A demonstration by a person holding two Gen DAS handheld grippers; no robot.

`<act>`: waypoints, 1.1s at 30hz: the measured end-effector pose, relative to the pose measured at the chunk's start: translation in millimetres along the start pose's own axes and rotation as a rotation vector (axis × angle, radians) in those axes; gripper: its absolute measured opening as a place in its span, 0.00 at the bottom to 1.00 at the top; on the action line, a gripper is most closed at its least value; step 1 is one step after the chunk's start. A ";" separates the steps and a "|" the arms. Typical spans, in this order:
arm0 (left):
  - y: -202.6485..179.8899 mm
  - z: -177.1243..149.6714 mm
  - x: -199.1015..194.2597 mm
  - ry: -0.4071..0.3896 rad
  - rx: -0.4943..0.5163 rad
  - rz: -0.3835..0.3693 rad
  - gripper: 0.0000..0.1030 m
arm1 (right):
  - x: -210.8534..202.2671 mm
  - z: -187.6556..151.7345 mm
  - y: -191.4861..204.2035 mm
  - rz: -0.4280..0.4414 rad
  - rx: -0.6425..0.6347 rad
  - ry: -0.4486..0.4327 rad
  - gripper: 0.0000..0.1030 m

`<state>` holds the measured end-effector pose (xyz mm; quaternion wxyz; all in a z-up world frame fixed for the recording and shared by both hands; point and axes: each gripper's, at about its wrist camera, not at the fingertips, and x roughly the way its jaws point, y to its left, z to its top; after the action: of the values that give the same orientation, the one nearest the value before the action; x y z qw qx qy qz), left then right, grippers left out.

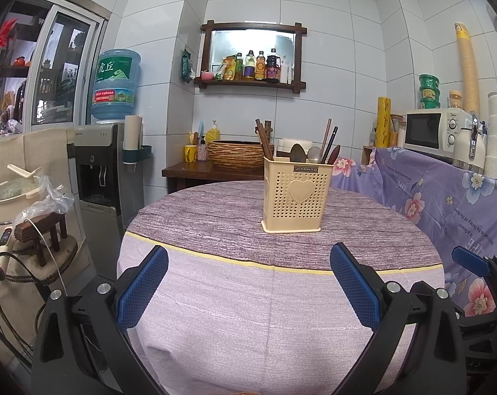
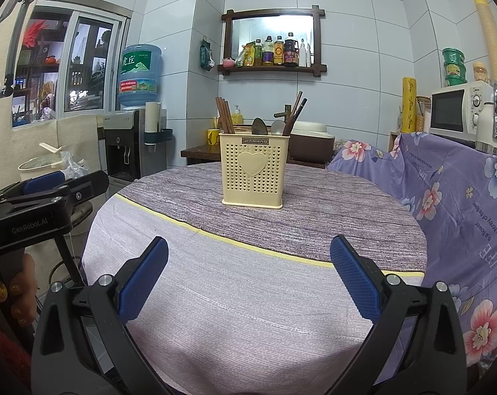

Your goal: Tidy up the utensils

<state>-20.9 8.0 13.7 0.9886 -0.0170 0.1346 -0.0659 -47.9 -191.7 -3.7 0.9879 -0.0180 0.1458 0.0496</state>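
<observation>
A cream perforated utensil holder (image 1: pixel 296 198) (image 2: pixel 252 173) with a heart on its front stands upright on the round table (image 1: pixel 215 296) (image 2: pixel 235 283), toward the far side. Brown chopsticks (image 1: pixel 265 141) (image 2: pixel 224 117), metal spoons (image 1: pixel 298 153) (image 2: pixel 260 126) and darker utensils stick out of its top. My left gripper (image 1: pixel 248 263) hangs open over the near part of the table, nothing between its blue pads. My right gripper (image 2: pixel 248 256) is likewise open and empty, well short of the holder. Each gripper shows at the edge of the other's view.
A purple flowered cloth (image 1: pixel 446 204) (image 2: pixel 462 197) drapes furniture on the right, with a white microwave (image 1: pixel 432 130) (image 2: pixel 456 112) behind. A water dispenser (image 1: pixel 100 171) (image 2: pixel 123 144) stands at left. A dark side table with a woven basket (image 1: pixel 237 153) sits behind the round table.
</observation>
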 end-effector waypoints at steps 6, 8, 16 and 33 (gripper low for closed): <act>-0.1 0.1 0.0 0.000 0.001 0.000 0.95 | 0.8 1.1 -0.5 -0.001 0.000 0.000 0.94; -0.2 0.4 0.1 0.000 0.000 -0.001 0.95 | -0.3 0.4 -0.3 0.001 0.000 0.002 0.94; -0.2 0.0 0.0 0.001 0.001 -0.001 0.95 | -1.7 -0.1 0.2 0.002 -0.001 0.003 0.94; -1.7 3.2 -1.3 -0.001 -0.002 0.001 0.95 | -1.1 0.9 -0.4 0.004 0.000 0.005 0.94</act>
<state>-21.5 6.6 17.1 0.9886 -0.0178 0.1343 -0.0654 -48.7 -192.2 -2.6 0.9874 -0.0179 0.1485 0.0514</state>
